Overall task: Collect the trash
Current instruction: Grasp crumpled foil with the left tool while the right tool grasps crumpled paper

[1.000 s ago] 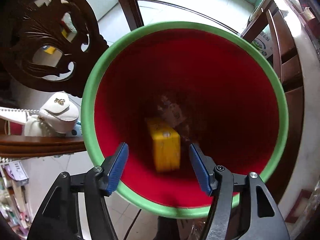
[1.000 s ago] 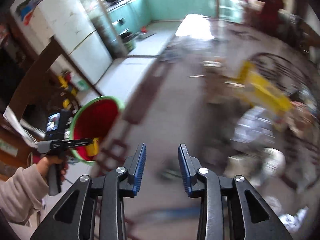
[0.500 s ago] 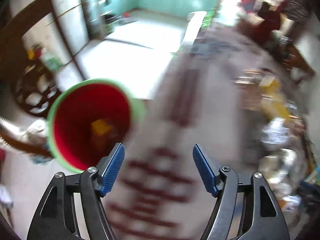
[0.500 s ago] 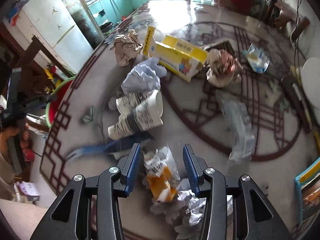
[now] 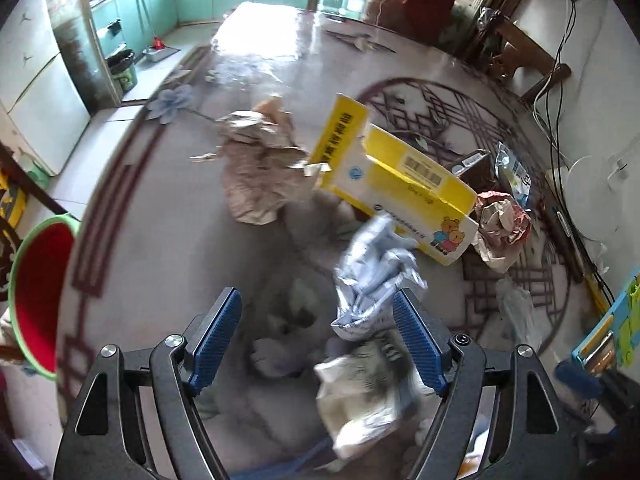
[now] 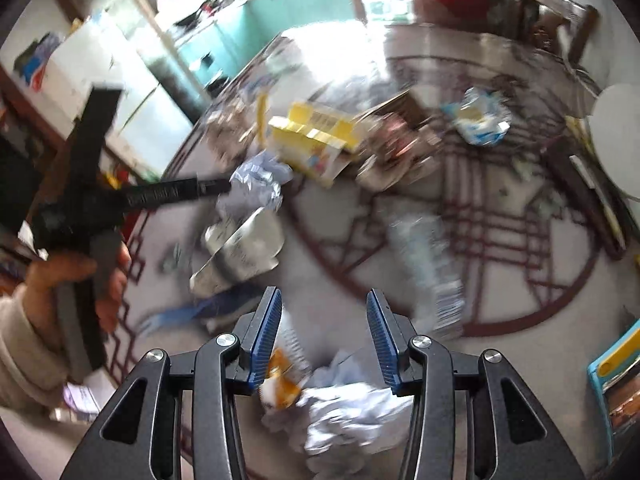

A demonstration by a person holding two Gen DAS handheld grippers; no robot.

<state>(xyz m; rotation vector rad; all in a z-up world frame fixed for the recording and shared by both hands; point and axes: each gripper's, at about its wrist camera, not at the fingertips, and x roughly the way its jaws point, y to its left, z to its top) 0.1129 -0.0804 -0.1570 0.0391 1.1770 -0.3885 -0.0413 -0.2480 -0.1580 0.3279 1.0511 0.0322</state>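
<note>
The left gripper (image 5: 316,320) has just opened its jaws wide; they hold nothing, above the crumpled blue paper (image 5: 376,276) on the bench (image 5: 168,216). Go down slowly and pinch its middle. The right gripper (image 6: 323,336), jaws half open and empty, hangs over an orange wrapper (image 6: 280,384).

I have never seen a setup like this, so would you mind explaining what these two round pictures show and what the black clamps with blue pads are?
No robot here: a person holds a hand-held gripper in each hand, each with a fisheye camera looking along its fingers. One picture looks past the left gripper, the other past the right gripper; the right view also catches the left hand. Both stand open, holding nothing; their jaws have just been opening. On the patterned table lies trash: a yellow box, crumpled brown paper, a silvery wrapper. The red bucket stands beside the table.
</note>
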